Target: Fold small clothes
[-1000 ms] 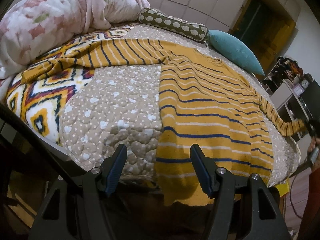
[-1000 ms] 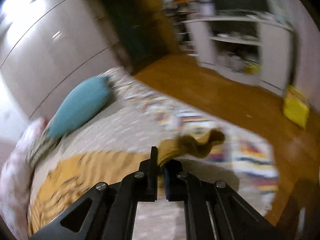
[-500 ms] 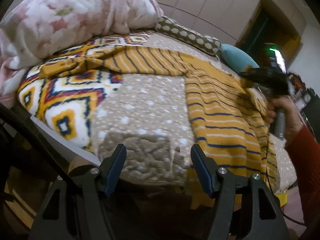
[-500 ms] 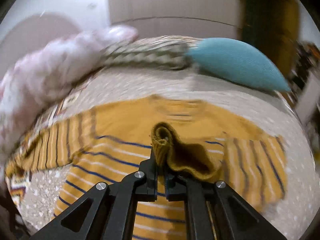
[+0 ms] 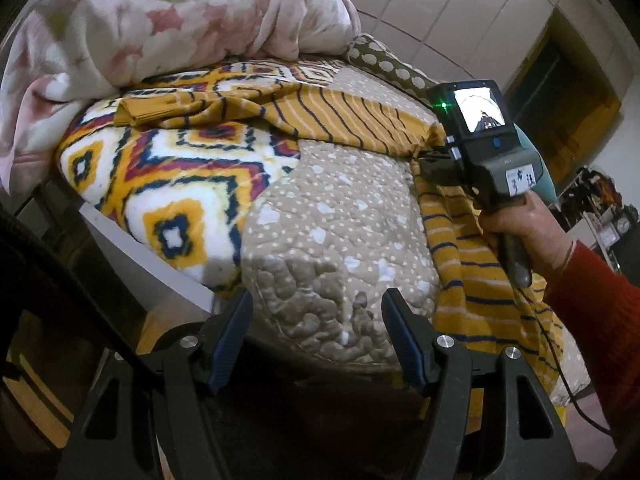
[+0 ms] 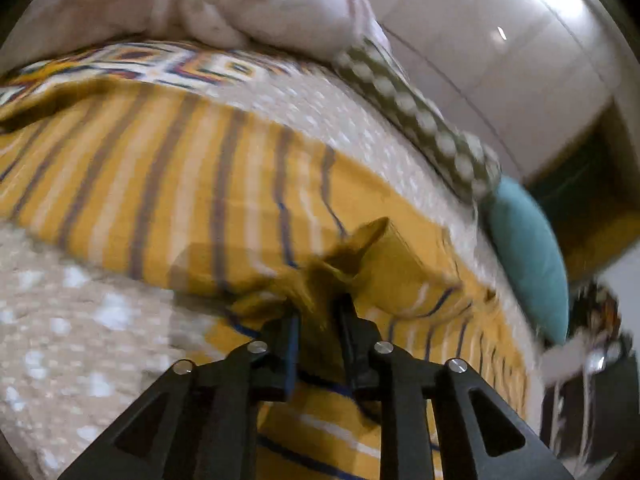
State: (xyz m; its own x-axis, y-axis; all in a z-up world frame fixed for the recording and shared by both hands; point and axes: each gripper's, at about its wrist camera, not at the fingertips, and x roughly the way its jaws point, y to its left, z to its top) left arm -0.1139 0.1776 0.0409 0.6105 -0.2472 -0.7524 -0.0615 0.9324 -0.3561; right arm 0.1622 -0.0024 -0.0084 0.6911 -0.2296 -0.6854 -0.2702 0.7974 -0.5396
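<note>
A: Step? The striped mustard sweater point(image 6: 248, 184) lies spread on the bed, just ahead of the right tongs point(image 6: 316, 320). Its right sleeve cuff point(image 6: 352, 256) is laid across the body and sits bunched between the jaws.

B: Held?

A: The jaws have just been opening, now a narrow gap with the cuff between them. Blurry, but the pads look off the fabric. I'd call it a release, sleeve fold going down.

B: Left tongs point(image 5: 316, 336)?

A: Wide, nothing in them, hovering at the near corner of the dotted beige quilt point(image 5: 332, 216). The sweater's hem is to their right, the other sleeve point(image 5: 240, 108) stretched far ahead toward the floral duvet point(image 5: 160, 20).

B: Tips for doing it well?

A: Open fully before pulling back, or the cuff likely drags and the fold goes. Back out low along the sleeve line. Cuff looks humped, so flatten it. Next probably the far sleeve, taken by its cuff on the patterned blanket point(image 5: 160, 184).
</note>
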